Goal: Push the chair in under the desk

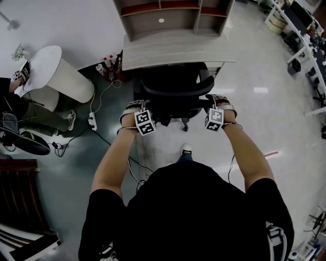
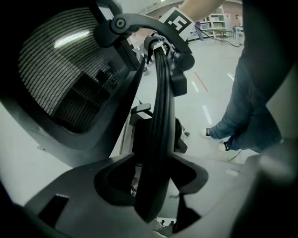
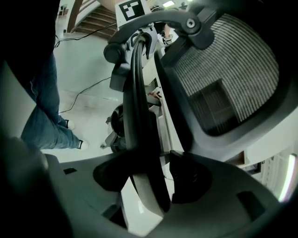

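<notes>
Two grippers: left gripper (image 1: 133, 106) and right gripper (image 1: 220, 100), at mid-frame in the head view, each clenched on one side of the chair (image 1: 173, 104) back.
Hidden in head view: jaw tips tucked behind the marker cubes (image 1: 144, 122); chair seat and most of the base covered by the backrest (image 1: 178, 87) and the desk (image 1: 175, 51).
Chair position: centre of the head view, front part under the desk edge, backrest and one base leg (image 1: 184, 124) out on the pale floor (image 1: 265, 127).
Left gripper view: jaws pressed against both faces of the dark back rim (image 2: 160, 107), rising through mid-frame; mesh panel (image 2: 60, 69) at upper left; right gripper's cube at top centre, at the rim's far end.
Right gripper view: same grip mirrored, rim pinched at lower centre; mesh at upper right; left gripper's cube at top centre; stairs (image 3: 91, 21) at upper left.
Seen only in gripper views: jaw contact with the rim; blue jeans (image 2: 244, 102) down to both shoes, against one shoe (image 1: 186, 149) in the head view.
Seen only in head view: shelf unit (image 1: 173, 15) on the desk, bottles (image 1: 108, 64) beside the desk's left end, power strip (image 1: 92, 121) on the floor, white rounded object (image 1: 56, 71) at upper left, kind not clear.
Cut off: second person (image 1: 15, 102) at the left edge, only an arm and a leg showing; lower corners of both gripper views filled by dark gripper housing.
</notes>
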A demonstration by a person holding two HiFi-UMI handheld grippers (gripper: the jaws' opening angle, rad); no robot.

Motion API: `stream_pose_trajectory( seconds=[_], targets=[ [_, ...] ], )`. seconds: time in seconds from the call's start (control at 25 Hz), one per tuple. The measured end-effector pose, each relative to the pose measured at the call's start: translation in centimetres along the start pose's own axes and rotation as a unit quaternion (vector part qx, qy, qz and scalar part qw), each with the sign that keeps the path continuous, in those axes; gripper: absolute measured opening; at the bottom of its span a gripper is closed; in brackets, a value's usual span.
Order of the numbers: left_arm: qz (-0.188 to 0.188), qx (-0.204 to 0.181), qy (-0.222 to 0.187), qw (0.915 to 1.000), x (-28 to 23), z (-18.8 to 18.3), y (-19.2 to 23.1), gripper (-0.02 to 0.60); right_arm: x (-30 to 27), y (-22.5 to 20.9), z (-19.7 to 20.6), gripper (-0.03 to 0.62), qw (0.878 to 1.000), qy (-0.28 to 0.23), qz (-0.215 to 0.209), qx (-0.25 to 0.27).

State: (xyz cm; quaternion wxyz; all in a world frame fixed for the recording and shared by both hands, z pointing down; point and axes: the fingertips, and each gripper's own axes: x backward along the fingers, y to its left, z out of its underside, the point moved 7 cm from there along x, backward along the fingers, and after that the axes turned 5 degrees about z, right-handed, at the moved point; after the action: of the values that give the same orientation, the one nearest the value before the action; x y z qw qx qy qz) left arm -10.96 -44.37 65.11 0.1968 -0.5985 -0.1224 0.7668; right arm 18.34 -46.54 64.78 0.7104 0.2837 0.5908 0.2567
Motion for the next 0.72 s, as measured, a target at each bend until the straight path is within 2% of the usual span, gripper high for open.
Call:
stream_pose_trajectory(
  seconds=[0.12, 0.2, 0.36, 0.44, 0.56, 0.72],
  targets=[
    [-0.017, 0.023, -0.019, 0.9994, 1.4, 0.2, -0.4, 0.227, 1.8, 0.1, -0.1, 0.241, 0.999, -0.005, 0.017, -0.029],
    [-0.025, 0.052, -0.040, 0.9975, 2.3, 0.4, -0.6, 0.235, 3.0, 0.1, -0.3, 0.239, 0.998, -0.014, 0.030, -0.055],
    [-0.044, 0.116, -0.087, 0.9884, 4.3, 0.5, -0.8, 0.235, 5.2, -0.2, -0.6, 0.236, 0.991, -0.034, 0.052, -0.117],
    [-0.052, 0.150, -0.114, 0.9808, 5.2, 0.6, -0.8, 0.235, 6.3, -0.3, -0.9, 0.235, 0.986, -0.044, 0.057, -0.149],
    [-0.060, 0.203, -0.156, 0.9647, 6.6, 0.8, -0.8, 0.235, 7.6, -0.3, -1.3, 0.230, 0.976, -0.059, 0.057, -0.203],
    [-0.058, 0.262, -0.206, 0.9410, 8.1, 1.4, -1.0, 0.235, 9.2, -0.2, -1.9, 0.227, 0.954, -0.080, 0.044, -0.286]
  ],
)
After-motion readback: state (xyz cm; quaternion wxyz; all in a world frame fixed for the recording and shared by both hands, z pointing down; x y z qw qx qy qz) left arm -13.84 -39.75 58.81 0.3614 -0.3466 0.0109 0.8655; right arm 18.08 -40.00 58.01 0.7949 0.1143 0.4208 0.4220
